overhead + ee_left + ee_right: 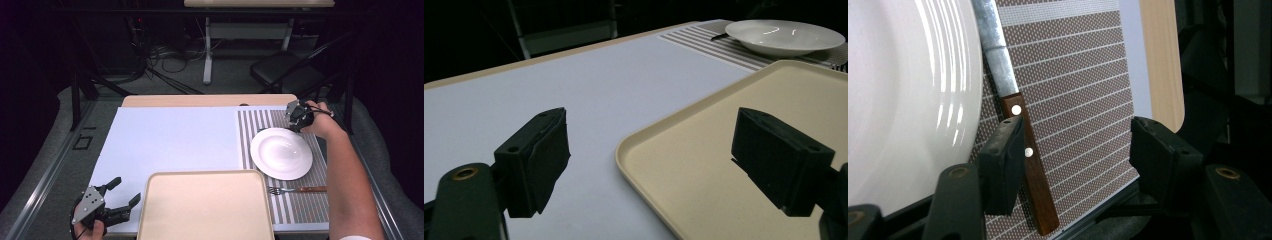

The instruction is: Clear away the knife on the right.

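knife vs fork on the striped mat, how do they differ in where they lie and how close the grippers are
The knife lies on the far side of the plate, tight along its rim; the fork lies on the near side, clear of the rim. The right gripper has its open jaws around the knife's handle, one jaw at it; no gripper is near the fork. Both have brown wooden handles, metal ends, and rest flat on the striped placemat.
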`<state>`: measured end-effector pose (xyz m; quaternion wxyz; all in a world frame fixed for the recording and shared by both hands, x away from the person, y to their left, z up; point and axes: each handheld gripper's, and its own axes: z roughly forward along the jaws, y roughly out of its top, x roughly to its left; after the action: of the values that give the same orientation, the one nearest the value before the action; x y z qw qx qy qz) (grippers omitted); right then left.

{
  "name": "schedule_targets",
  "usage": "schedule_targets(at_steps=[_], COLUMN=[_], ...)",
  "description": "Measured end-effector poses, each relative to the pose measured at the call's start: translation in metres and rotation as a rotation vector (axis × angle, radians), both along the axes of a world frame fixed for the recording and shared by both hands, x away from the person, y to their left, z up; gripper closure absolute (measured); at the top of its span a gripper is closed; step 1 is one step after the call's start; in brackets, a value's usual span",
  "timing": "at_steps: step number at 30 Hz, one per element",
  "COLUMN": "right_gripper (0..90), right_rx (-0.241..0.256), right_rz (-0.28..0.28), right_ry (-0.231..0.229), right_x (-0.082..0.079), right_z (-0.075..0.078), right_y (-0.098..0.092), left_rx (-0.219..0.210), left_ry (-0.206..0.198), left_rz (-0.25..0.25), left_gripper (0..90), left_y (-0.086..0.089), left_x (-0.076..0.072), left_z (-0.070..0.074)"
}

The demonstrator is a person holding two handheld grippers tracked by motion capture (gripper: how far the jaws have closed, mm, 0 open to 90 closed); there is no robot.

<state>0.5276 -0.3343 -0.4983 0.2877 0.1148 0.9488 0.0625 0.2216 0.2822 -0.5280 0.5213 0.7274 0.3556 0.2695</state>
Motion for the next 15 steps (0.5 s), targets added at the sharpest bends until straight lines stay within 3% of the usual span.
schedule_targets(at_steps=[2, 5, 11, 12, 15], right_gripper=[40.0, 42.4, 52.0, 54.3, 54.4], right_rx=[-0.004, -0.052, -0.028, -0.043, -0.038], right_rz=[0.013, -0.001, -0.02, -0.026, -0.024], right_ry=[0.009, -0.004, 0.045, 0.053, 0.043], right_x=[0.0006, 0.0024, 0.0039, 0.0047, 0.0058], right_z=[-0.0023, -0.0034, -0.0047, -0.0042, -0.0038], right_y=[-0.0002, -0.0012, -0.0028, -0.0037, -0.0052], left_rx=[0.001, 0.002, 0.009, 0.009, 0.008], left_ry=[0.003, 0.006, 0.012, 0.013, 0.013], left_rz=[0.001, -0.001, -0.004, -0.005, -0.006], left_gripper=[15.6, 15.6, 15.6, 15.6, 15.6], left_y=[-0.0003, -0.0007, -0.0008, -0.0008, -0.0013], left_x=[0.0005, 0.0009, 0.0011, 0.0012, 0.0015], left_z=[-0.0005, -0.0009, -0.0014, -0.0015, -0.0019])
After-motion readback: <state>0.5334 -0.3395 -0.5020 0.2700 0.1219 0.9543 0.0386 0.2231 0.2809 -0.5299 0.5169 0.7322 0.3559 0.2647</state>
